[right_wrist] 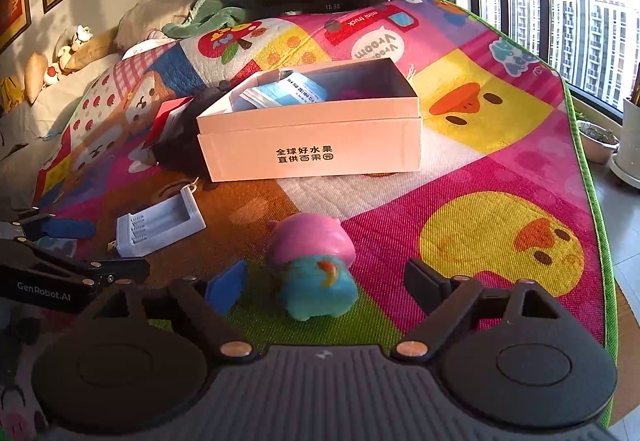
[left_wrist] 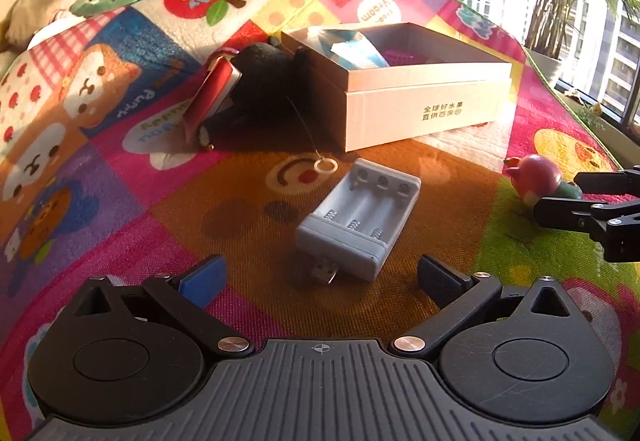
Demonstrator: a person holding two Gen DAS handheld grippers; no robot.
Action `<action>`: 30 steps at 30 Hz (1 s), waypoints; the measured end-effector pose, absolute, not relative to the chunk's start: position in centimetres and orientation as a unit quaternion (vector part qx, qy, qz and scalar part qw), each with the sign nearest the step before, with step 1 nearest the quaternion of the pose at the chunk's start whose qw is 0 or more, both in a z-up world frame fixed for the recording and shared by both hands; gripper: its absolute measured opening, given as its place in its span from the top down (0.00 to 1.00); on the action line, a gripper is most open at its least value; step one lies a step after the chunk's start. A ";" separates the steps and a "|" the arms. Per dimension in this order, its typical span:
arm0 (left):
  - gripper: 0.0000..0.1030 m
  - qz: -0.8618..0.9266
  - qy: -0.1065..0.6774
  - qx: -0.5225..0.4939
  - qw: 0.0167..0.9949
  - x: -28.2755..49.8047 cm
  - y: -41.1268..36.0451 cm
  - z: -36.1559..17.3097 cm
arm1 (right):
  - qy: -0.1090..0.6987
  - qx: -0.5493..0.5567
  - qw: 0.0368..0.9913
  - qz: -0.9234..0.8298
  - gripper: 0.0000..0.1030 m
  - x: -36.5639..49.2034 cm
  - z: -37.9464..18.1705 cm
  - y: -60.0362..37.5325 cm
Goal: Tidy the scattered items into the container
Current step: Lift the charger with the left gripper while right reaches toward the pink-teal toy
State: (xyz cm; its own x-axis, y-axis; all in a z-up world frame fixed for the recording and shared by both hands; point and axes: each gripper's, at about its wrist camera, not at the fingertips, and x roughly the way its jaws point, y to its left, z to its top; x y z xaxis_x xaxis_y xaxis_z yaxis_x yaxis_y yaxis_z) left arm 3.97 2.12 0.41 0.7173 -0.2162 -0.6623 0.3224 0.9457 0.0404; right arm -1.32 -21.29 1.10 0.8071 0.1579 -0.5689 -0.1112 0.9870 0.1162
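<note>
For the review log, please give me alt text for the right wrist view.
The right gripper stands open around a pink-and-blue toy on a colourful play mat, its pads not touching it. Beyond sits an open cardboard box already holding packets, with a white battery charger to the left.

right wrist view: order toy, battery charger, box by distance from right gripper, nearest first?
From the right gripper:
1. Pink and blue toy, between the open fingers.
2. Battery charger, on the mat, ahead to the left.
3. Cardboard box, farthest, straight ahead.
</note>
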 end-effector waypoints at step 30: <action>0.00 -0.176 0.350 0.014 0.920 7.9 1.4 0.8 | 0.275 -0.031 0.958 0.081 0.00 -3.2 0.7 -19.7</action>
State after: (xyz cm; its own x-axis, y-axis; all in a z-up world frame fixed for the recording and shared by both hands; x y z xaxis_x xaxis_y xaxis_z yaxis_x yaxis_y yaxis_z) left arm 7.92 1.40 0.76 0.6925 -0.3141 -0.6494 0.3337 0.9376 -0.0976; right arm -3.23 -19.71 0.74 0.8361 0.1383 -0.5309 -0.1726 0.9849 -0.0153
